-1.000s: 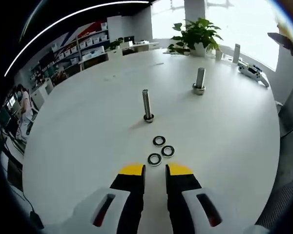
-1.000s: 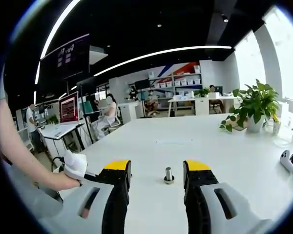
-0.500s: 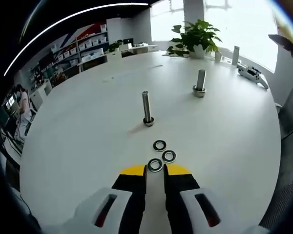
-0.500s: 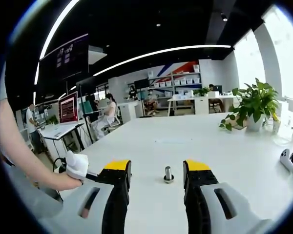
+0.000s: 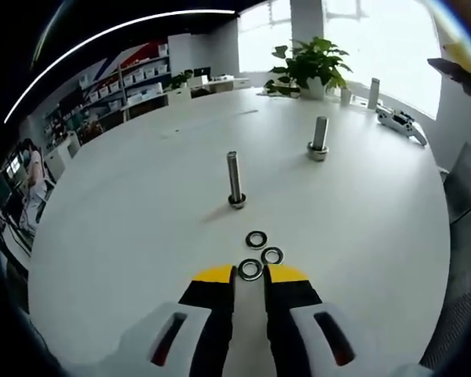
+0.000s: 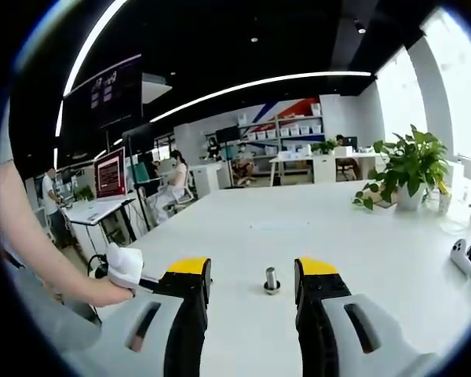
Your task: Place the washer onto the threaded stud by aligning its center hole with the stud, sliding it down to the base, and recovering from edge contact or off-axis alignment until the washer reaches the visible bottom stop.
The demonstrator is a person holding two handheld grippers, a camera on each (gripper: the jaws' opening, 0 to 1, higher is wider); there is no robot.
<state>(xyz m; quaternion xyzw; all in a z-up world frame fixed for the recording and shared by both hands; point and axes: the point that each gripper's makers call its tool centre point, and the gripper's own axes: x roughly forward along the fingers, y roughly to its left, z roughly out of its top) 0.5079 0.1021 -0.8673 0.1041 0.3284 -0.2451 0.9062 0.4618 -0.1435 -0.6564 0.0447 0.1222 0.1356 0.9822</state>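
Left gripper (image 5: 250,276) jaws nearly together, nearest washer (image 5: 250,269) at the tips, grip unconfirmed. Two spare washers (image 5: 264,247) just beyond, then the thin stud (image 5: 235,179) mid-desk (image 5: 125,236). Right gripper (image 6: 252,284) jaws apart, holding nothing, framing the thick stud (image 6: 272,282).

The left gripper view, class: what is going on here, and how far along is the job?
A person holds a gripper in each hand over a white table. The left gripper has its nearly closed jaws at the nearest washer of three, not yet lifted. The tall threaded stud beyond is bare. The right gripper hangs open, aimed at a short stud.
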